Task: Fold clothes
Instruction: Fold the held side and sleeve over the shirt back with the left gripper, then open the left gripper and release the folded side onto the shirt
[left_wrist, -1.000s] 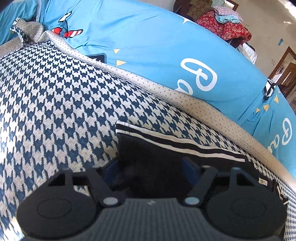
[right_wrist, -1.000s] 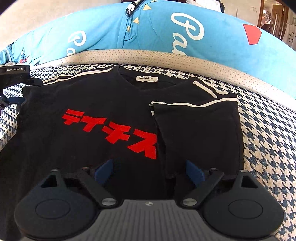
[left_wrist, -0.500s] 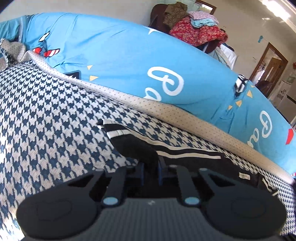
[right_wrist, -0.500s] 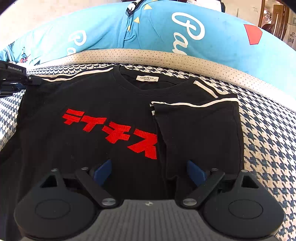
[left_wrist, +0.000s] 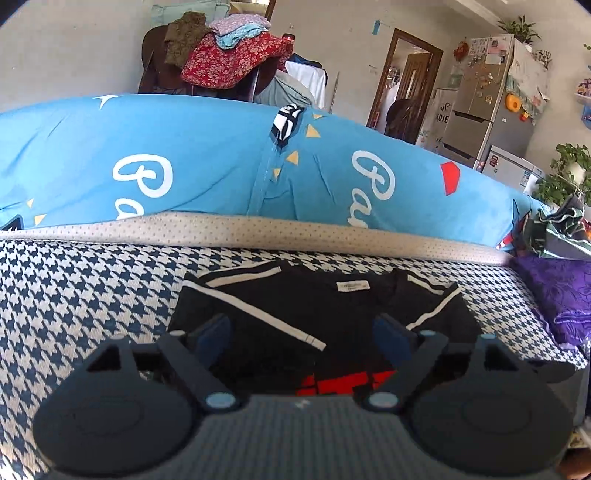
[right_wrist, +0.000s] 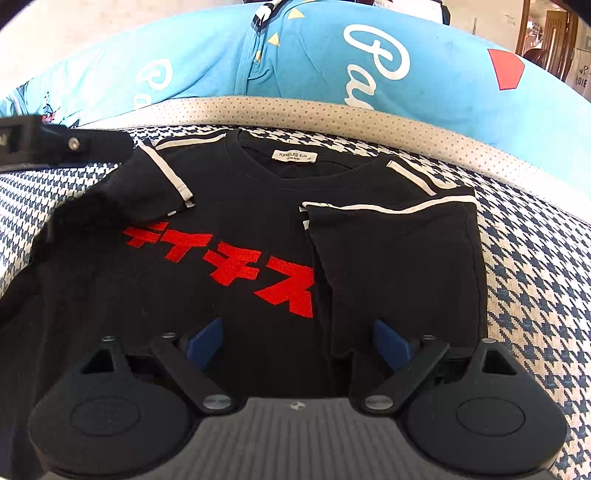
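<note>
So there's a black t-shirt lying flat, front up, on a blue and white houndstooth cover, collar toward the far edge where a dotted beige strip runs, and a big blue pillow sits right behind that. Red block letters run across the chest and there's a white tag inside the neck

Both sleeves are folded in over the shirt. The one on the right side lies neat and flat, covering the end of the red print. The one on the left side is folded in too, bit more rumpled, with its white stripe running diagonally and its cuff just above the first letter

The left gripper hangs over the top left part of the shirt; its jaws have just been opening and now they're spread wide, nothing pinched between the blue pads. You can see its black body at the left edge in the other camera as well. The right gripper sits over the lower middle of the shirt, fingers wide apart and not gripping anything, the cloth just lies beneath them
</note>
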